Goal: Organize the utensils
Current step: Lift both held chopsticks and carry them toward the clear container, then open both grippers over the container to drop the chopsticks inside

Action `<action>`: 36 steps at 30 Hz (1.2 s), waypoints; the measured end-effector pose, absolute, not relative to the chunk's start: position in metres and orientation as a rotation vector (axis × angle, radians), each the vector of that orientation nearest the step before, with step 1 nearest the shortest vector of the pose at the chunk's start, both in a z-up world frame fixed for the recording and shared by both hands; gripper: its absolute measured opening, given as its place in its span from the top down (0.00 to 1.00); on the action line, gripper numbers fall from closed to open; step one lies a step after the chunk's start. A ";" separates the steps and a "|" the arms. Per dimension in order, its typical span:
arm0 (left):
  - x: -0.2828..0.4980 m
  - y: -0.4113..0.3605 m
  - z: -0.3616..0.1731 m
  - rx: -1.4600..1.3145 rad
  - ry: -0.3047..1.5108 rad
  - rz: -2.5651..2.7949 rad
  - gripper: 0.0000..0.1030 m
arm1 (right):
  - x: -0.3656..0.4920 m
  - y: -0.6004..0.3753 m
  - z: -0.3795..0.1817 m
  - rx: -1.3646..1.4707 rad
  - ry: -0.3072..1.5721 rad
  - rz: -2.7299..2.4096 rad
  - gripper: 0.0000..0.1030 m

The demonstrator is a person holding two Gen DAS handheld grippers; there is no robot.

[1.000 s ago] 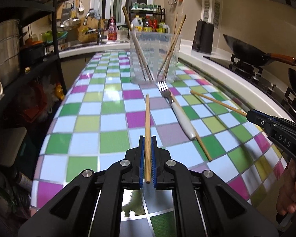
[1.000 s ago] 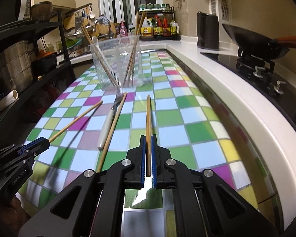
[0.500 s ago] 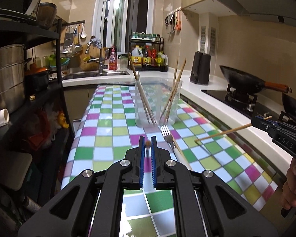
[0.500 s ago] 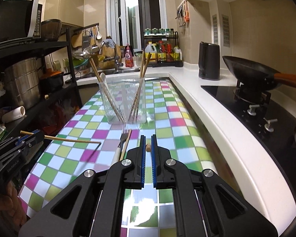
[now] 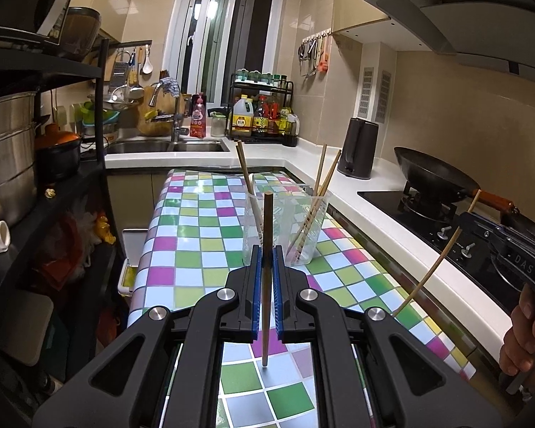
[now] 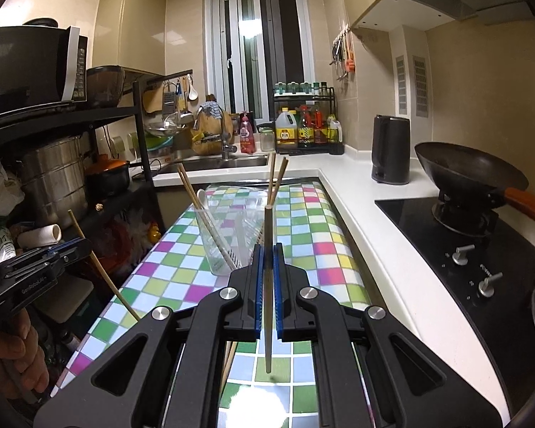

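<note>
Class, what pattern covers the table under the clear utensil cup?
The tablecloth has a checkered pattern of green, magenta, white and yellow squares, shown best in the left wrist view.

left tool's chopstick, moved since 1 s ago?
Yes. The chopstick in the left tool was flat on the checkered table; it now stands upright, lifted before the clear cup.

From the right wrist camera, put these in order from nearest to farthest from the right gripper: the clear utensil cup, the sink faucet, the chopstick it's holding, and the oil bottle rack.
1. The chopstick, clamped in the right gripper.
2. The clear utensil cup, just ahead on the checkered cloth, slightly left.
3. The sink faucet, behind the cup, at the far counter.
4. The oil bottle rack, back against the wall, right of the faucet.
</note>
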State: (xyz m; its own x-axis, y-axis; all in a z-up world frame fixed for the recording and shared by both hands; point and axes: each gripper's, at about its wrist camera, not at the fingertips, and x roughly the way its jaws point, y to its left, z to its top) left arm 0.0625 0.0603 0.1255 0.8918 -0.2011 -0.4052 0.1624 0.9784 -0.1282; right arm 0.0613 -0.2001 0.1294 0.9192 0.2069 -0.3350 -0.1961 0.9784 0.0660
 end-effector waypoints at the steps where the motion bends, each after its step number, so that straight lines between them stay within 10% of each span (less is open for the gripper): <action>1: 0.065 0.061 0.128 -0.095 0.437 -0.188 0.94 | 0.063 -0.199 0.133 0.029 0.346 0.213 0.95; 36: 0.201 0.036 0.268 -0.033 0.303 -0.279 0.94 | 0.191 -0.162 0.258 0.034 0.137 0.314 0.95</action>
